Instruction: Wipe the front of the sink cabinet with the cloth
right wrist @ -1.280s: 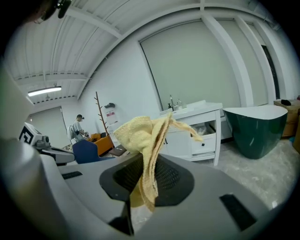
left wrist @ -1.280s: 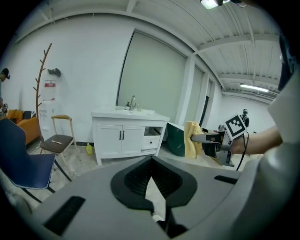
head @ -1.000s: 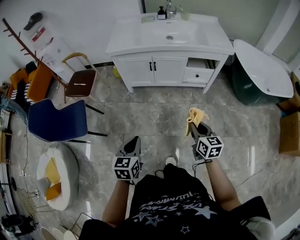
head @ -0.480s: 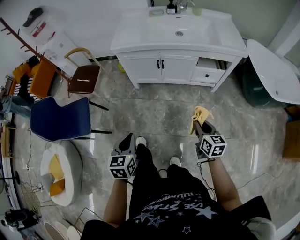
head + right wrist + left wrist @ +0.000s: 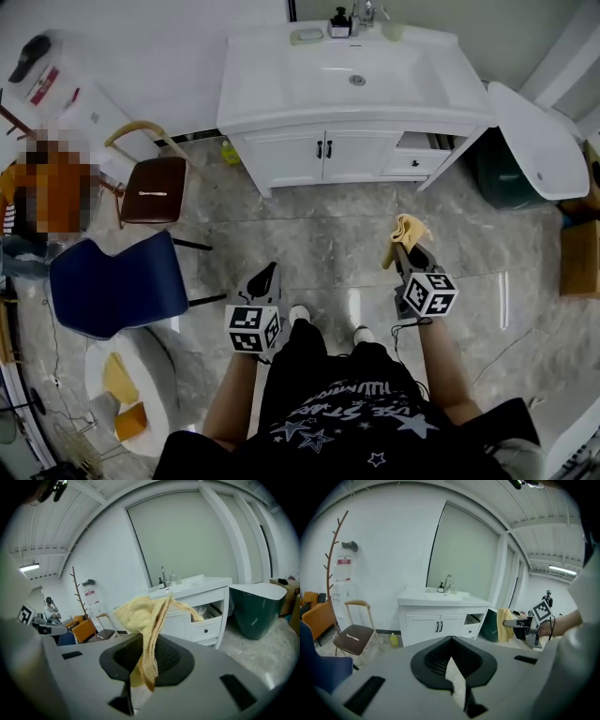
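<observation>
Right gripper view, grip: my right gripper (image 5: 143, 665) is clamped on the yellow cloth (image 5: 146, 616), which stands up out of the jaws in a bunched fold with one tail drooping over the pads.
Left gripper: my left gripper (image 5: 266, 275) hangs low by my left leg, jaws together with nothing between them.
Cloth position: in the head view the cloth (image 5: 403, 230) is in the air over the marble floor (image 5: 309, 234), well apart from the cabinet.
Step in hand: as I judge it, the approach; no wiping has begun.
Cabinet front: the white sink cabinet (image 5: 323, 157) faces me, its two doors closed, with dark handles at the middle seam.
Drawer: the upper drawer (image 5: 415, 142) on the right side stands pulled out, and its edge could snag the loose tail.
Doing it well: I should step in close and lower my hand so the bunched fold meets the door panel, not the jaw tips.
Stroke: light pressure, long passes from the top rail down, and easy around the handles.
Grip check: the hold looks deep enough, but the cloth is narrow, so I expect to need many overlapping passes.
</observation>
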